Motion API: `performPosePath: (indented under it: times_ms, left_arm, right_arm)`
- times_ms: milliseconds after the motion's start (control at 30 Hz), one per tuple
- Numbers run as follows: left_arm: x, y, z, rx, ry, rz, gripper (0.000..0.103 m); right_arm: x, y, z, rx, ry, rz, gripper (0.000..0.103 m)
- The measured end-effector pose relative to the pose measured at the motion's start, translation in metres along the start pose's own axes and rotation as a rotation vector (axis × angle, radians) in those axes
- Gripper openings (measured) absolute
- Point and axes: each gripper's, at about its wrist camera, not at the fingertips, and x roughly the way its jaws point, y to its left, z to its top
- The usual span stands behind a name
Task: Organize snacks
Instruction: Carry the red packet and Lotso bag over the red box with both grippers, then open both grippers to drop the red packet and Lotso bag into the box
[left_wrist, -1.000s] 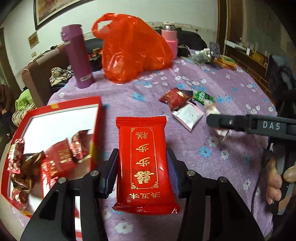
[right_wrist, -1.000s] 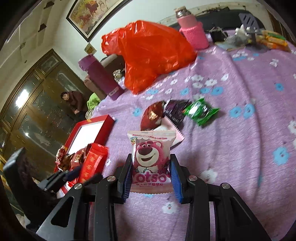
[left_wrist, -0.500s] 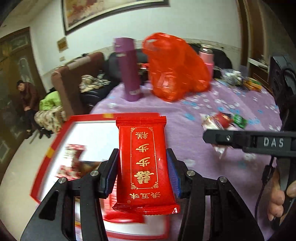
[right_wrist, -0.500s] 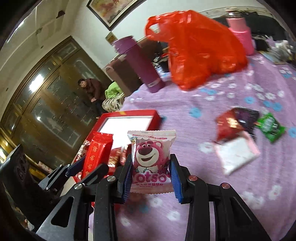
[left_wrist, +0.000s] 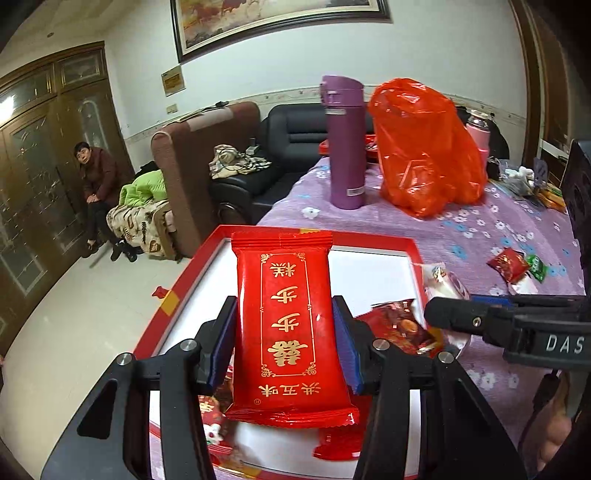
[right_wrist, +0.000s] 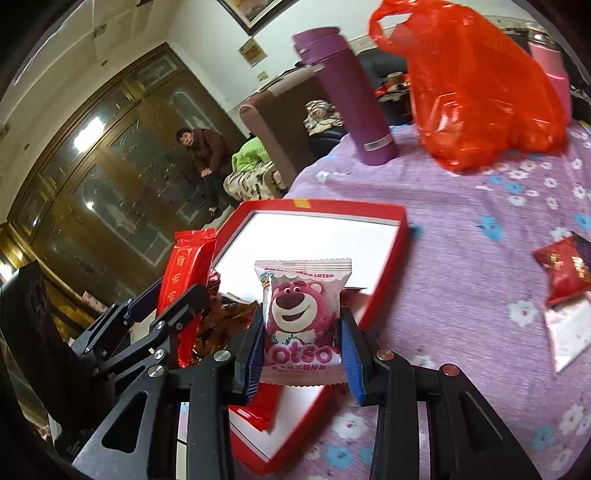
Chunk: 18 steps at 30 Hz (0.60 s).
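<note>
A: What is the widest thing in front of you?

B: The surface (left_wrist: 498, 236), draped in purple floral cloth. At its far end stand a red plastic bag (left_wrist: 424, 147), a purple flask (left_wrist: 345, 144) to the left of it, and a pink flask (right_wrist: 550, 66) partly hidden behind the bag.

A: And nearer to you?

B: The red box (right_wrist: 384, 266), open, white inside, lying at the surface's near left edge. Several wrapped snacks (left_wrist: 399, 325) lie in its near end.

A: Where do your two tools sit against it?

B: Your left hand-held gripper (left_wrist: 284, 336) hangs over the box, both pads pressed against the long sides of the red gold-lettered snack pack (left_wrist: 290, 325). The pack stands upright between the fingers and sticks out well past the tips. Your right hand-held gripper (right_wrist: 303, 347) hangs over the box's near right corner, clamped on the pink Lotso bear packet (right_wrist: 301, 317), which also stands upright with its top edge above the fingertips. In the right wrist view the left tool shows just to the left, with its red pack over the box's left side.

A: Anything left outside the box?

B: A small group of loose snacks (right_wrist: 565, 273) lies on the cloth to the right, well apart from the box: a red one, a green one (left_wrist: 535, 267) and a pale packet.
</note>
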Motion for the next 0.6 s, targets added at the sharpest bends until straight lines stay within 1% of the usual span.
performPosePath:
  times_ms: [200, 600]
  left_arm:
    - [0.004, 0.008, -0.001, -0.008, 0.001, 0.013, 0.048]
    - [0.009, 0.016, -0.002, -0.021, 0.008, 0.023, 0.048]
  right_arm:
    - [0.011, 0.009, 0.000, -0.020, 0.013, 0.007, 0.037]
    - [0.021, 0.018, 0.000, -0.037, 0.020, 0.005, 0.037]
